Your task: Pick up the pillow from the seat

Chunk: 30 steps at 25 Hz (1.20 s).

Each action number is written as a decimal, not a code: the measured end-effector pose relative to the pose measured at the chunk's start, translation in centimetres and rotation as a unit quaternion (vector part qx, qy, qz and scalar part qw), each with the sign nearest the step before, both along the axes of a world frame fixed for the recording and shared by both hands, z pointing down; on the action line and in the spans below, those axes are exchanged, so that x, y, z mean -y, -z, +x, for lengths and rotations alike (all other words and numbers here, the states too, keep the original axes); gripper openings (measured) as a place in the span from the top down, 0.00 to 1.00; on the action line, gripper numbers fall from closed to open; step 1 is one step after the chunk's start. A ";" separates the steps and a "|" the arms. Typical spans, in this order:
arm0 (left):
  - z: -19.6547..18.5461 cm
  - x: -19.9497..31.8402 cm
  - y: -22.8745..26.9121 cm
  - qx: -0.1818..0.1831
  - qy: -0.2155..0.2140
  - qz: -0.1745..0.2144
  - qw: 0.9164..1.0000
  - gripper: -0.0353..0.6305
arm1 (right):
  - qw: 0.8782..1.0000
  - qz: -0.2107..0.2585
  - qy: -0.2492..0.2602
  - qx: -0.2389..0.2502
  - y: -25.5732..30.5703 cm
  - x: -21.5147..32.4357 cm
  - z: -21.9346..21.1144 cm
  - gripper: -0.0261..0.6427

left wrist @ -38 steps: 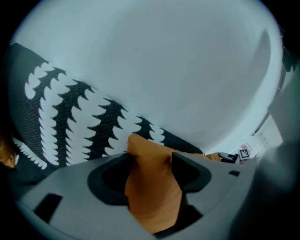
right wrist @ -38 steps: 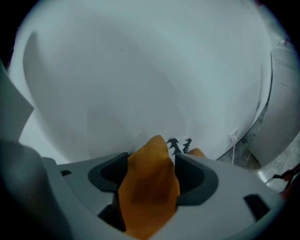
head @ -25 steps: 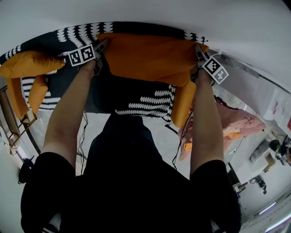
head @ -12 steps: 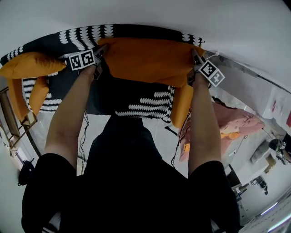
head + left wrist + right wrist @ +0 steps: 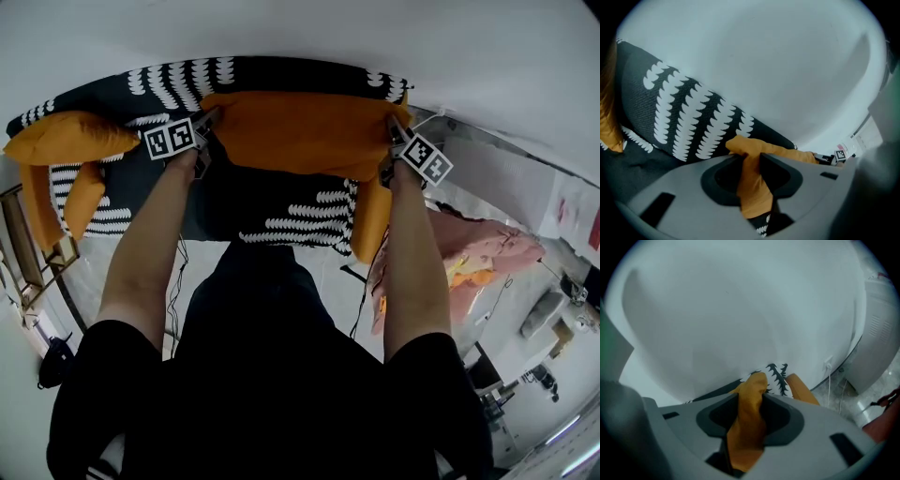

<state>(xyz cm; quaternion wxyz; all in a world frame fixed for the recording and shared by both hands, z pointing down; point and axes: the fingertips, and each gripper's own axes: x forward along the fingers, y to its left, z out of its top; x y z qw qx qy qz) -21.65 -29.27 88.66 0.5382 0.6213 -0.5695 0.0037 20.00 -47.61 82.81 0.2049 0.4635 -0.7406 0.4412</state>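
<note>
A long orange pillow (image 5: 300, 131) lies across the black seat with white patterning (image 5: 291, 211), against its backrest. My left gripper (image 5: 211, 120) is at the pillow's left corner and my right gripper (image 5: 392, 131) at its right corner. In the left gripper view the jaws of the left gripper (image 5: 750, 157) are closing, and a fold of the orange pillow (image 5: 752, 187) is pinched between them. The right gripper view shows the same: the right gripper (image 5: 750, 397) is closing its jaws on a bunched corner of the pillow (image 5: 746, 432).
Two more orange cushions (image 5: 70, 136) (image 5: 82, 197) sit at the seat's left end, and another (image 5: 372, 220) hangs at its right end. A wooden frame (image 5: 37, 253) stands on the left. A pink cloth heap (image 5: 487, 253) lies on the right. Cables (image 5: 173, 281) trail over the floor.
Both grippers have stayed at the pillow's corners. The right one has drawn in slightly to the left. The pillow looks a little more bunched between them.
</note>
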 end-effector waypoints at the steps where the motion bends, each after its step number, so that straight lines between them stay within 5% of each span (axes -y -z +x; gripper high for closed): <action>1: 0.1 -0.3 0.2 -0.001 0.002 -0.001 1.000 0.76 | 1.000 -0.001 0.000 -0.001 0.1 -0.4 0.1 0.73; 30: 2.5 -7.3 6.4 0.031 -0.033 0.011 0.999 0.80 | 1.000 -0.009 0.021 -0.005 4.3 -9.4 3.4 0.80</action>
